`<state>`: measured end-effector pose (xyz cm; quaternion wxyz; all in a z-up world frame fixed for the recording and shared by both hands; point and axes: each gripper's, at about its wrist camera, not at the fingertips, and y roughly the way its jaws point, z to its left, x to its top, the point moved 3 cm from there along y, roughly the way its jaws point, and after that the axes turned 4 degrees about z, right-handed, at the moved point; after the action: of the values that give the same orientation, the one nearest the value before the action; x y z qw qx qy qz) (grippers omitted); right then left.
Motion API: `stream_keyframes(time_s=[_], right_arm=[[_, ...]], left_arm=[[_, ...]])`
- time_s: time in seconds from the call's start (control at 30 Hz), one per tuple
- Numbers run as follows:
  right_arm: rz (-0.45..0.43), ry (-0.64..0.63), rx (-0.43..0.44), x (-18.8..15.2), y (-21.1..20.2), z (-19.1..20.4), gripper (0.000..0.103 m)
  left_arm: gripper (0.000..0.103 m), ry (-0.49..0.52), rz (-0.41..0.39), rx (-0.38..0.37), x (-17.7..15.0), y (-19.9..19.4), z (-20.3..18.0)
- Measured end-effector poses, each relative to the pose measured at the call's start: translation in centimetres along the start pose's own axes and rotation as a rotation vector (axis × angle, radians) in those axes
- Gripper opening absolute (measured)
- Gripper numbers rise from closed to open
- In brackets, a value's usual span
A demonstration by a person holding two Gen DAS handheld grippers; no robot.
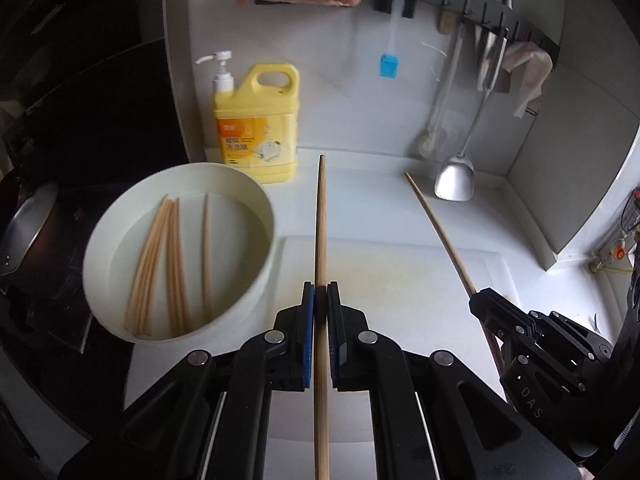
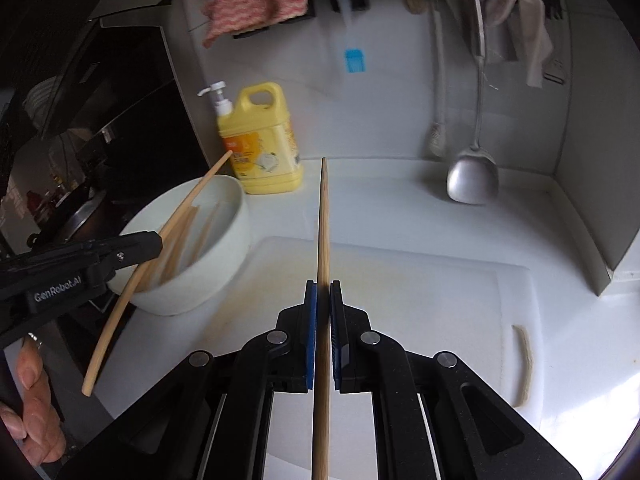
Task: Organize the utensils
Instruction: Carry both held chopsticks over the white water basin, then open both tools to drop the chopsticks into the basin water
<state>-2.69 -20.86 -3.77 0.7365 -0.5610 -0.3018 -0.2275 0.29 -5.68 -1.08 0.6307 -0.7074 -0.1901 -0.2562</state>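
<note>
My left gripper (image 1: 321,294) is shut on a wooden chopstick (image 1: 321,232) that runs straight out ahead, above the white cutting board (image 1: 400,276). My right gripper (image 2: 323,292) is likewise shut on a second chopstick (image 2: 323,224). In the left wrist view the right gripper (image 1: 478,300) sits at the right with its chopstick (image 1: 440,228) slanting up-left. In the right wrist view the left gripper (image 2: 154,242) sits at the left, its chopstick (image 2: 120,308) slanting over the white bowl (image 2: 224,256). Several more chopsticks (image 1: 172,264) lie in that bowl (image 1: 248,196).
A yellow detergent jug (image 1: 258,124) with a pump stands behind the bowl. A steel spatula (image 1: 456,178), a blue brush (image 1: 389,65) and cloths hang on the back wall rail. A dark stove and pan (image 1: 24,232) lie left. A hand (image 2: 36,400) holds the left gripper's handle.
</note>
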Motion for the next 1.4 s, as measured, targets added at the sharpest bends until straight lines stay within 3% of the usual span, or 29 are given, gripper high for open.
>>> stream_keyframes(time_s=[0.13,0.33,0.47,0.57,1.0,1.4], right_arm=[[0.023,-0.028,0.076,2.4,1.9,5.6,0.006],[0.046,-0.06,0.087,5.8,7.0,13.3,0.006],[0.079,-0.041,0.083,7.0,11.0,16.1,0.006],[0.112,-0.009,0.083,7.1,13.6,17.1,0.006],[0.257,0.015,0.09,6.9,20.5,17.5,0.006],[0.294,-0.012,0.09,7.0,23.3,17.2,0.006]], left_arm=[[0.007,-0.054,0.014,0.017,0.8,-0.7,5.5],[0.007,-0.116,0.028,0.043,3.0,0.8,15.0],[0.007,-0.124,0.045,0.056,4.3,3.0,20.2],[0.007,-0.111,0.089,0.046,4.8,5.0,22.1],[0.007,-0.16,0.196,0.028,4.6,10.7,23.8],[0.007,-0.201,0.246,0.056,4.9,13.8,24.1]])
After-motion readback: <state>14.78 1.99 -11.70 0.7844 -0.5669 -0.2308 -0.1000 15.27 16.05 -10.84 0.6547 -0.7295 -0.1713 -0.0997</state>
